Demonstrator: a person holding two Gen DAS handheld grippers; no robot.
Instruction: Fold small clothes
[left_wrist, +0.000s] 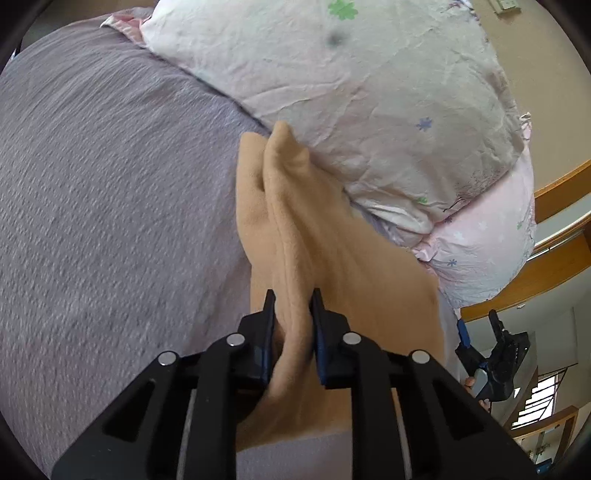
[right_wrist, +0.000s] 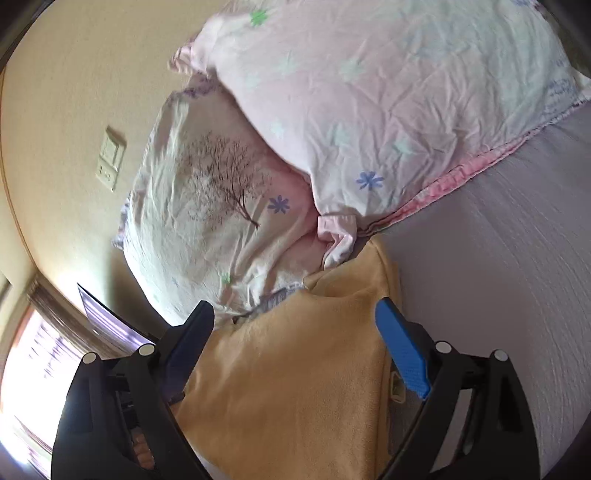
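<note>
A small tan fleece garment (left_wrist: 314, 236) lies on the grey-purple bedspread (left_wrist: 110, 184) next to the pillows. My left gripper (left_wrist: 293, 301) is shut on a bunched fold of it, and the cloth rises in a ridge ahead of the fingers. In the right wrist view the same garment (right_wrist: 295, 369) spreads flat under my right gripper (right_wrist: 293, 317), which is open, its jaws wide apart on either side of the cloth. The right gripper also shows at the left wrist view's right edge (left_wrist: 495, 354).
Two pale pink flowered pillows (left_wrist: 351, 92) are stacked against the wall beyond the garment; they also show in the right wrist view (right_wrist: 332, 110). A wooden bed frame (left_wrist: 561, 184) runs at the right. A wall socket plate (right_wrist: 109, 158) and a bright window (right_wrist: 33, 369) lie to the left.
</note>
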